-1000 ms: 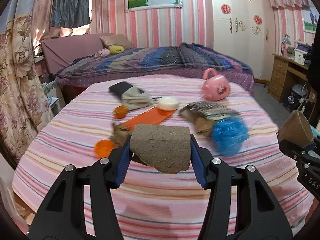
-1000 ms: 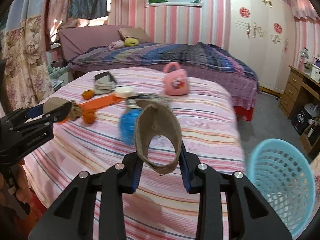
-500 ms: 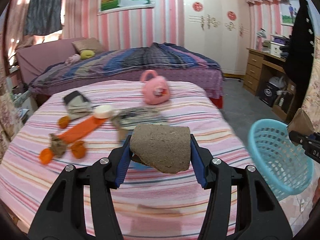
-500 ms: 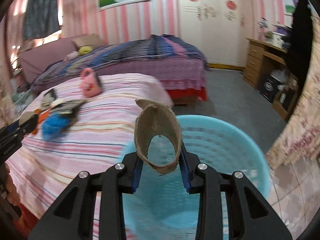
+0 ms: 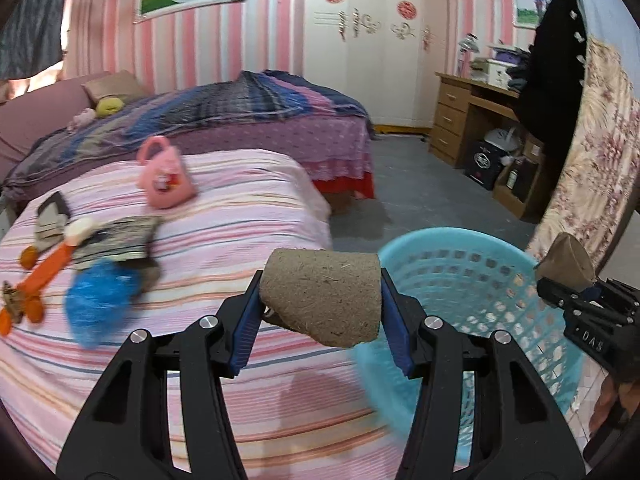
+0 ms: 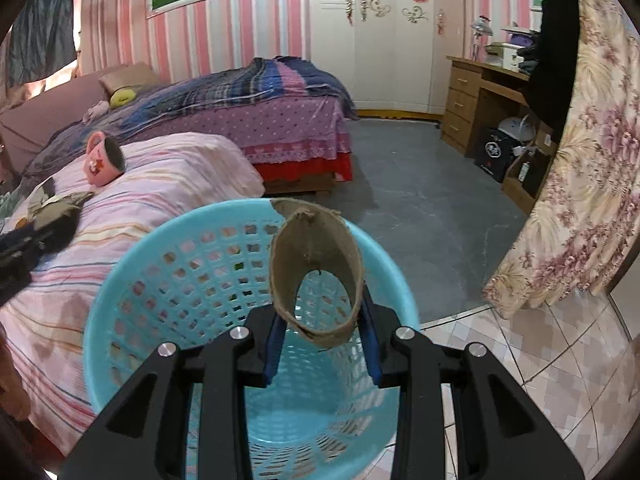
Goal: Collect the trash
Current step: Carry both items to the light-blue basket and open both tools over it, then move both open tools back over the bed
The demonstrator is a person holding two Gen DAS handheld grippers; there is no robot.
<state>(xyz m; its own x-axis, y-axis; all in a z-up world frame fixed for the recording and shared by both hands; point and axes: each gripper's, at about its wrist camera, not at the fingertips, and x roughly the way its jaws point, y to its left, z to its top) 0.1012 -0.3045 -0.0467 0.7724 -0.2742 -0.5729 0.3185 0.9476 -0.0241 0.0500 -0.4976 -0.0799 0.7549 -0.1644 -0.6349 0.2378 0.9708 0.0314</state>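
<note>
Both grippers had swung away from the striped bed toward the floor beside it, so that the blue basket (image 6: 132, 292), a second ago off at the edge of view, now filled the right wrist's picture. The right gripper (image 6: 320, 344) stayed clenched on a torn cardboard tube (image 6: 316, 276), squeezed to an oval, and held it above the basket's open mouth. The left gripper (image 5: 320, 320) kept its grasp on a stubby brown cardboard roll (image 5: 324, 296), pads pressing both ends, over the edge of the bed (image 5: 240, 216) with the basket's rim just beside it to the right. From the left wrist the right gripper (image 5: 576, 284) showed above the basket's far side, a hand (image 5: 612, 400) under it.

On the striped cover behind lay a pink toy bag (image 5: 166, 176), a blurred blue scrubby thing (image 5: 100, 292), a grey-striped packet (image 5: 120, 236), an orange strip (image 5: 48, 272) and small orange bits, all well apart from the basket. A flowered curtain (image 6: 580, 184) hung just to the right of the basket, and a wooden desk (image 6: 480, 96) stood by the far wall.
</note>
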